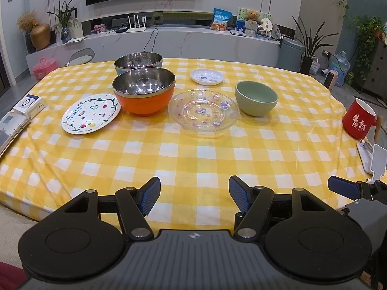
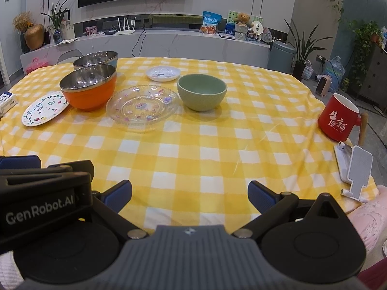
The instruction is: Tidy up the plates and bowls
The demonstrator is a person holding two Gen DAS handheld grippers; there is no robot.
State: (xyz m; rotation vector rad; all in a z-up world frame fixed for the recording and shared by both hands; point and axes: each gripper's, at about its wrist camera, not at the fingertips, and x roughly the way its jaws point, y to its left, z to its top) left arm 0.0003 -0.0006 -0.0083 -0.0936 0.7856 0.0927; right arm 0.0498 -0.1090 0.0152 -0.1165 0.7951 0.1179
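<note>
On the yellow checked tablecloth stand an orange steel-lined bowl (image 1: 144, 93) (image 2: 88, 87), a blue steel bowl (image 1: 138, 61) (image 2: 96, 59) right behind it, and a green ceramic bowl (image 1: 256, 97) (image 2: 202, 91). A clear glass plate (image 1: 204, 112) (image 2: 142, 107) lies between the orange and green bowls. A white fruit-patterned plate (image 1: 90, 113) (image 2: 45, 111) lies left of the orange bowl, and a small white dish (image 1: 206, 76) (image 2: 163, 73) sits farther back. My left gripper (image 1: 194, 197) and right gripper (image 2: 189, 197) hover open and empty over the near edge, well short of the dishes.
A red mug with a wooden handle (image 1: 360, 120) (image 2: 341, 118) stands at the right edge, with a white phone stand (image 2: 355, 169) in front of it. A white box (image 1: 29, 105) and a ring binder (image 1: 12, 130) lie at the left edge. Bare cloth lies between the grippers and the dishes.
</note>
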